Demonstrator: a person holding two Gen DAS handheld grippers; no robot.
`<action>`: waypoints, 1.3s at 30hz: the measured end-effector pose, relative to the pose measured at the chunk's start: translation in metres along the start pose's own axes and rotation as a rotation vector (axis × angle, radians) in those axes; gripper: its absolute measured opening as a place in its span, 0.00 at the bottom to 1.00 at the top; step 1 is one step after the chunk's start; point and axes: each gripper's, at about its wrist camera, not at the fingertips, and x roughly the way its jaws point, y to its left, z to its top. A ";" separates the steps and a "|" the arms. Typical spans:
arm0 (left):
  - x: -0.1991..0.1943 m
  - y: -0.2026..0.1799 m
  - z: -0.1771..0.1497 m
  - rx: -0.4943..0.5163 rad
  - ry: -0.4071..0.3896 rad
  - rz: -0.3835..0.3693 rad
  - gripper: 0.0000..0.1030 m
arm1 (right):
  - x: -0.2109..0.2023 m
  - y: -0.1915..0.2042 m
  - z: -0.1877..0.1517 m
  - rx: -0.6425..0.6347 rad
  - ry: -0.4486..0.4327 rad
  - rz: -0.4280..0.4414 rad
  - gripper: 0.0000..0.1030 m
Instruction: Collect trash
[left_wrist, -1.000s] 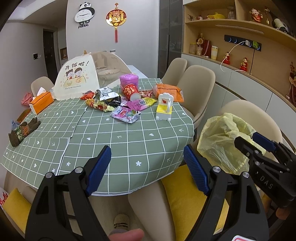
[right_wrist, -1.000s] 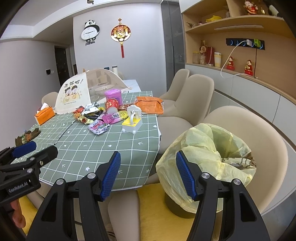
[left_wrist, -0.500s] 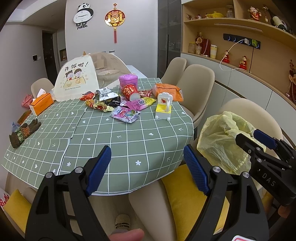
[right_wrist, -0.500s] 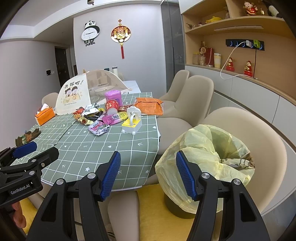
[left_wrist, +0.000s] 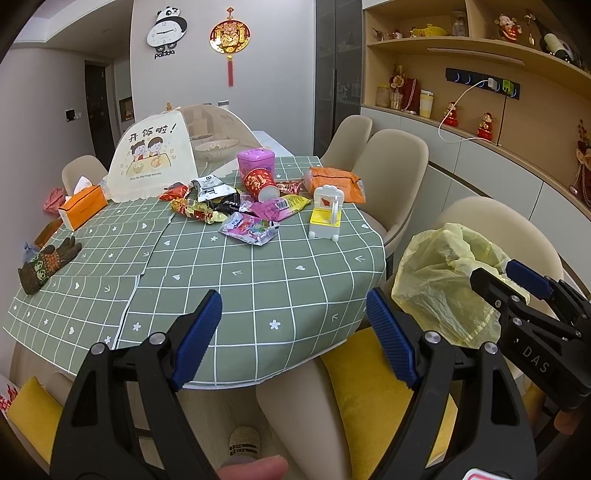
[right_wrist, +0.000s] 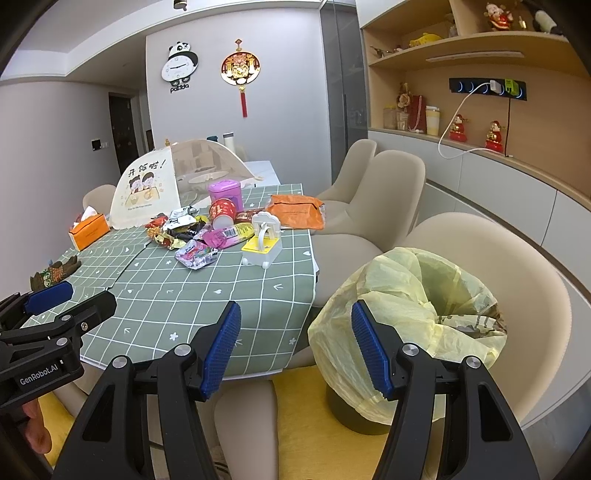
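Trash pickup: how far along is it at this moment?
Done: barely anything. The yellow bag on the bin already holds some crumpled rubbish, hard to identify. In hand: nothing; the left gripper and right gripper both hang open short of the table. Left: the whole pile of wrappers and the tipped red cup.

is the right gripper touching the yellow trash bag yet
Cannot tell. In the right wrist view the right gripper is open and one fingertip overlaps the yellow trash bag, but neither view plainly shows contact or gap.
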 end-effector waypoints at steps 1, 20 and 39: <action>0.000 0.000 0.000 0.001 0.000 0.000 0.74 | -0.001 -0.001 0.000 0.001 0.000 -0.001 0.57; 0.010 0.008 0.006 -0.019 0.012 -0.008 0.74 | 0.005 0.001 0.009 -0.010 -0.001 -0.041 0.57; 0.163 0.177 0.097 -0.068 0.056 -0.014 0.78 | 0.134 0.078 0.074 -0.019 0.073 -0.060 0.57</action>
